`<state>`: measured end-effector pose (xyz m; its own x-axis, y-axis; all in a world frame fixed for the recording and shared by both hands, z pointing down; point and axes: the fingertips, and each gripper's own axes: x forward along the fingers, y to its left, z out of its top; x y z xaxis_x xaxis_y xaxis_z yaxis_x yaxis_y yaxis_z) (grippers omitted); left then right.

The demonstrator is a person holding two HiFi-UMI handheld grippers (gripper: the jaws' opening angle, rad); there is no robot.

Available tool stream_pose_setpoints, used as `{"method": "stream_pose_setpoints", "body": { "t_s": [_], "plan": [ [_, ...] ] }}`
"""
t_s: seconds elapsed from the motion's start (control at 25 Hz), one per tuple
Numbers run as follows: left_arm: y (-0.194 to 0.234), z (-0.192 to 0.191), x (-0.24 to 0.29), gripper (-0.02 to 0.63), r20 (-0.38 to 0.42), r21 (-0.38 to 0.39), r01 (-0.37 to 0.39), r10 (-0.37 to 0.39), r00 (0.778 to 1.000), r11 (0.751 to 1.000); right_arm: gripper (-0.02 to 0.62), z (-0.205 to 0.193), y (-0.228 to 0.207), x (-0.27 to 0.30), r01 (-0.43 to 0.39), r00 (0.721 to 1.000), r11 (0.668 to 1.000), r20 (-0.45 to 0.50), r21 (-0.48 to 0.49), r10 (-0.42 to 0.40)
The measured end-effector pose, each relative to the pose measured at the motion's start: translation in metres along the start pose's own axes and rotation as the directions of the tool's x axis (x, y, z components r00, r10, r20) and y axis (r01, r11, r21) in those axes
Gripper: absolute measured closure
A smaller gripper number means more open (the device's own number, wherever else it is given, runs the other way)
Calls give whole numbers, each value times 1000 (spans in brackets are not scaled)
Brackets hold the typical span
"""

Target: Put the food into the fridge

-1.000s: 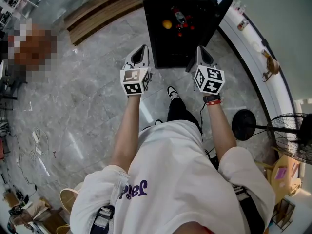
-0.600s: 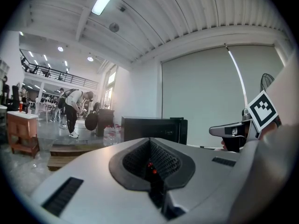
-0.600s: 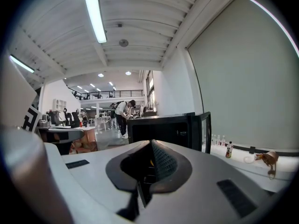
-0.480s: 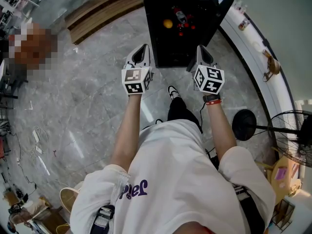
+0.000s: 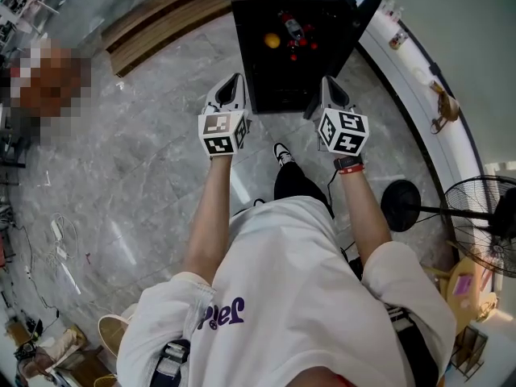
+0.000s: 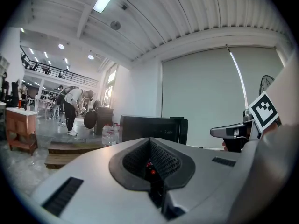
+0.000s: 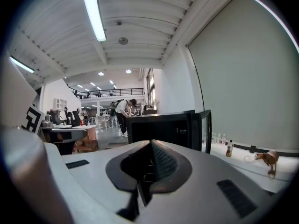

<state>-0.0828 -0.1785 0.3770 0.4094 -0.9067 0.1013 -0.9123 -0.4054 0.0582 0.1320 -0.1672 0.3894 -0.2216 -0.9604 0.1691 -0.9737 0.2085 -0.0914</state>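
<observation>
A small black fridge (image 5: 290, 47) stands on the floor in front of me with its door (image 5: 367, 10) swung open to the right. Inside I see an orange fruit (image 5: 272, 40), a bottle (image 5: 294, 29) and some small red items (image 5: 300, 52). My left gripper (image 5: 235, 81) is held level at the fridge's front left corner, shut and empty. My right gripper (image 5: 327, 83) sits at the front right corner, also shut with nothing in it. The left gripper view shows the fridge (image 6: 154, 129) straight ahead. In the right gripper view the fridge (image 7: 161, 127) and its open door (image 7: 205, 125) are just beyond the jaws.
A white curved ledge (image 5: 419, 79) with small bottles (image 5: 397, 40) and a brown object (image 5: 446, 107) runs along the right. A floor fan (image 5: 484, 224) stands at the right. A wooden platform (image 5: 161, 14) lies behind on the left, with people (image 6: 72, 107) bent over nearby.
</observation>
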Motion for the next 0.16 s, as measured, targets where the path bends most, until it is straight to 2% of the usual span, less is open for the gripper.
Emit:
{"method": "stream_pose_setpoints", "body": {
  "t_s": [0.16],
  "plan": [
    [-3,1,10,588,6,7,20,-20,1000,1000,580,-2,-5,5,6,1000,1000,-6,1,-6]
  ]
}}
